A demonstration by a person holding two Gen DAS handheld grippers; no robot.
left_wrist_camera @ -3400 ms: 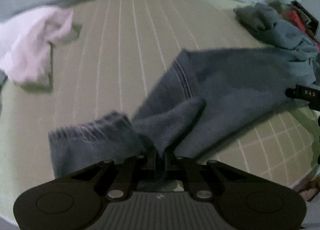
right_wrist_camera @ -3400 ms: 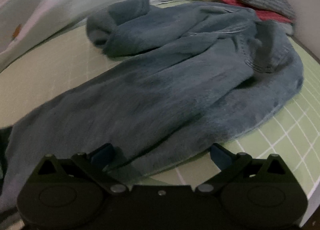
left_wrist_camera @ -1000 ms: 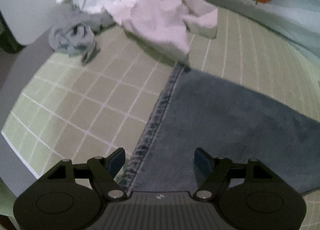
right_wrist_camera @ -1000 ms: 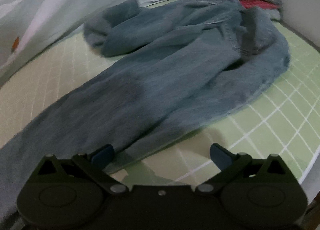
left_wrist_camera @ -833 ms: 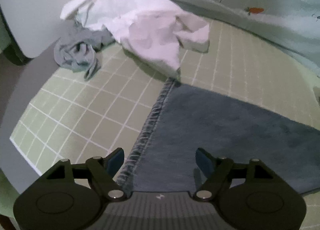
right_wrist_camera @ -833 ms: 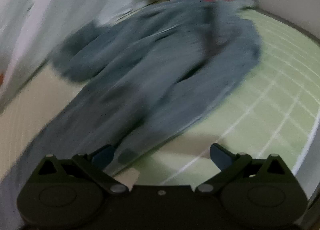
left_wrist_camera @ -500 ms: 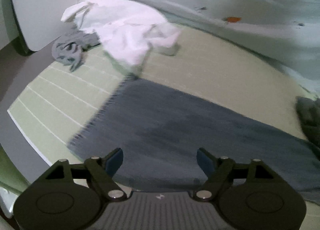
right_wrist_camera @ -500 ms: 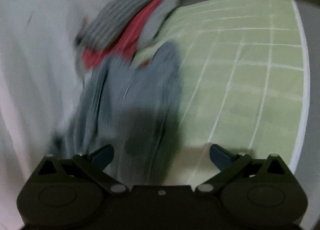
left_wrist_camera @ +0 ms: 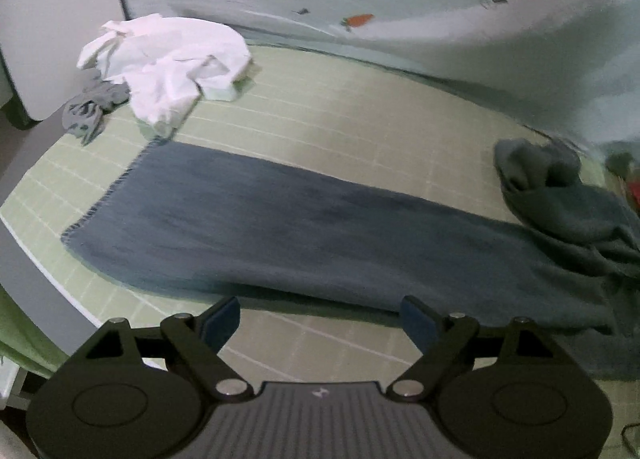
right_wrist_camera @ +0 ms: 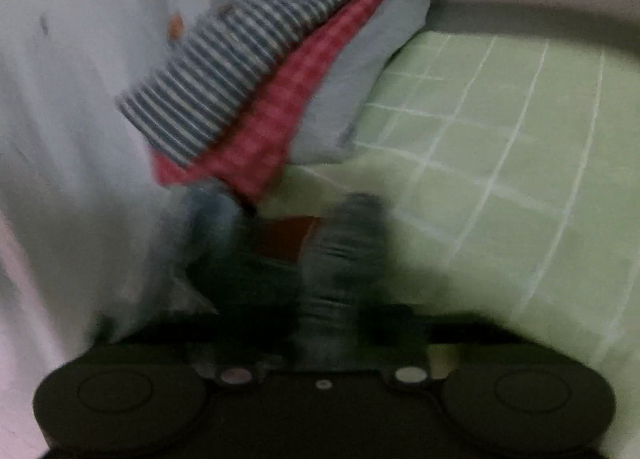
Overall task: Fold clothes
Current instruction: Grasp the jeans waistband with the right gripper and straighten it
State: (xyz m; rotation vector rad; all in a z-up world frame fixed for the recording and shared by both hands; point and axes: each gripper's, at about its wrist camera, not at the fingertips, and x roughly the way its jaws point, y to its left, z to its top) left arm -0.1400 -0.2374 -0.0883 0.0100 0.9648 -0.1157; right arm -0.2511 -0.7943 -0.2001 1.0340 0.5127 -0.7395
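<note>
Our left tool [left_wrist_camera: 320,319] hangs with fingers apart just short of the jeans [left_wrist_camera: 304,227], one leg flat toward 10 o'clock on the green sheet [left_wrist_camera: 360,119]. Our right tool [right_wrist_camera: 324,343], blurred, looks clamped on denim; folded stack [right_wrist_camera: 260,71] at 11.

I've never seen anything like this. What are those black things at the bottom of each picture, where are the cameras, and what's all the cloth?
No robot here: a person holds a two-finger gripper in each hand, and each has a wide-angle camera looking forward along its fingers. The black shapes are the tools themselves.

In the left view, the left gripper is open and holds nothing. Ahead, blue jeans lie with one leg stretched flat across the green checked mat. Beyond are a crumpled white garment and a small grey one.

The right view is blurred. The right gripper seems to be shut on a bunched part of the jeans, though I cannot be sure. Behind it sits a pile of folded clothes.
</note>
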